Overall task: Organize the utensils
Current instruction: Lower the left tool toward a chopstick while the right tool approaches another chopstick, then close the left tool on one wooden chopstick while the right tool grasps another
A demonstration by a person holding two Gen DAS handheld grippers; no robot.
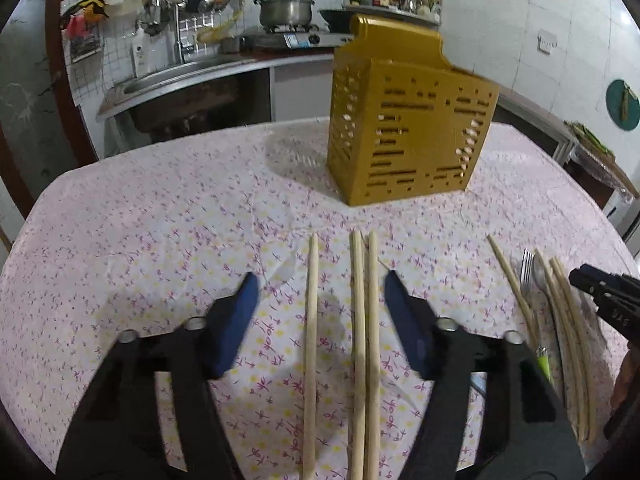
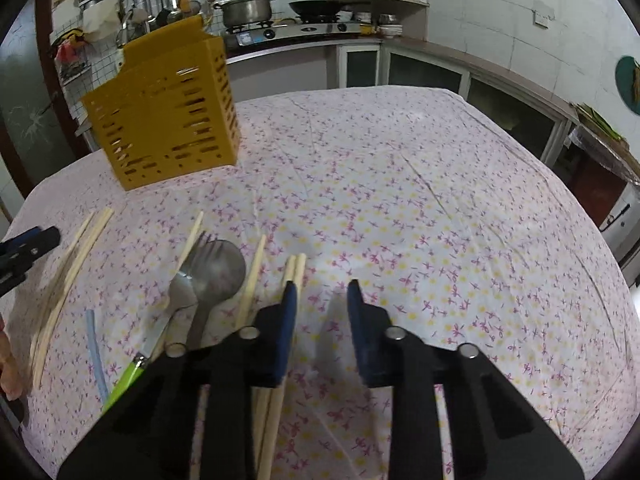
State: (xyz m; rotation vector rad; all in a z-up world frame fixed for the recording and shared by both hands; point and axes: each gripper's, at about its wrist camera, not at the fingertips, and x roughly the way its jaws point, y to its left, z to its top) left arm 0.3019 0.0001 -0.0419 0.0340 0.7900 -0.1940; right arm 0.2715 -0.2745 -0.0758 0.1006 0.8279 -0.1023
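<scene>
Grippers (image 1: 318,284) (image 2: 322,286) angle down over chopsticks (image 1: 364,320) — jaws apart.

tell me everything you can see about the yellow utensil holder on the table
The utensil holder is a mustard-yellow box, plastic by the look of it, with rows of slots and small holes cut through its walls. A taller back panel rises above the rim with a stepped top edge. It stands upright on the flowered tablecloth at the far side, well beyond the chopsticks, and neither gripper touches it. Pale shapes show through some holes; what they are cannot be told.
</scene>
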